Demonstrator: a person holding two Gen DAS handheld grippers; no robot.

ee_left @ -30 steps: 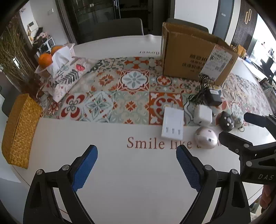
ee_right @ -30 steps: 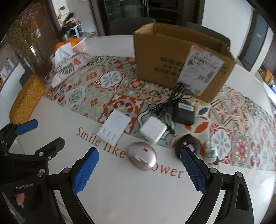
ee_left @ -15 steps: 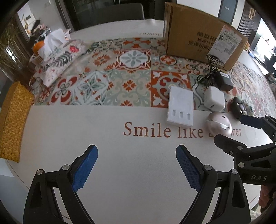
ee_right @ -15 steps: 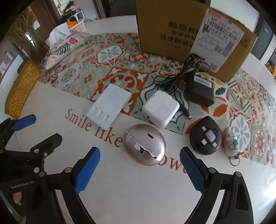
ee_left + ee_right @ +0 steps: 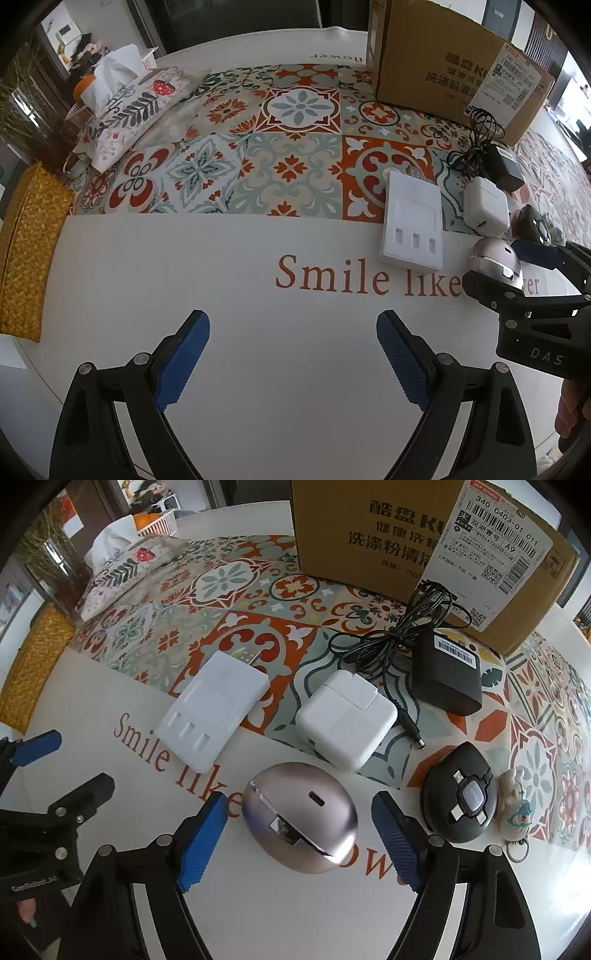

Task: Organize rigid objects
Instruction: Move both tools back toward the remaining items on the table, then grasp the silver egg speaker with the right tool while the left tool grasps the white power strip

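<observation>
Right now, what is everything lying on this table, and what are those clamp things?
Cardboard box: one, brown, far side of the patterned runner.
Black adapter: one, black with bundled cord, in front of the box.
White charger: one, white, square, at the runner's near edge.
White flat device: one, white, left of the charger.
Oval case: one, metallic pinkish-grey, on bare table between the right gripper's fingers.
Round gadget: one, black, right of the case.
Keychain figurine: one, cream, beside the gadget.
Tissue pouch: one, floral, far left.
Woven basket: one, yellow, left edge.
Left hand-held gripper: one, black, blue pads, open, empty.
Right hand-held gripper: one, same colours, open around the case.
</observation>
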